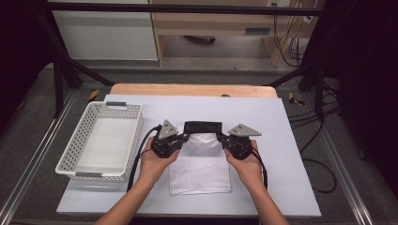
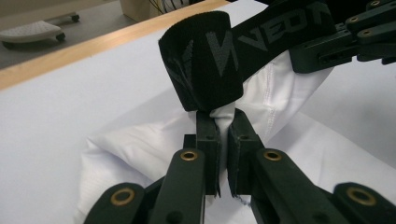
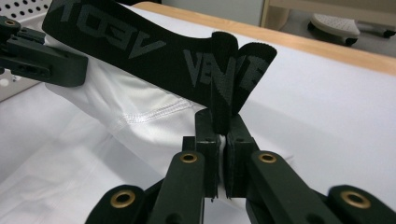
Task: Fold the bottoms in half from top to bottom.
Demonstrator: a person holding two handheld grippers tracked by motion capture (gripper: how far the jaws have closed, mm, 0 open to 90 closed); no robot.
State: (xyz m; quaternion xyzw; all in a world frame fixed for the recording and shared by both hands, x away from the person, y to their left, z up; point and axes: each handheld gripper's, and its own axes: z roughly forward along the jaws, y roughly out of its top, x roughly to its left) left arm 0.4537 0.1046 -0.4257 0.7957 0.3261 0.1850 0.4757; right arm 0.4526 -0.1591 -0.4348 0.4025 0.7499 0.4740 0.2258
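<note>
The high view looked forward and down from above the person's near side, taking in the whole table [image 1: 291, 140], the basket [image 1: 101, 140] at left and the floor beyond. Each gripper view sat very close behind its own jaws, facing the table's far edge. All three shared the black waistband [image 1: 202, 127] [image 2: 219, 56] [image 3: 154, 51]; each gripper view also caught the opposite gripper's jaws.
</note>
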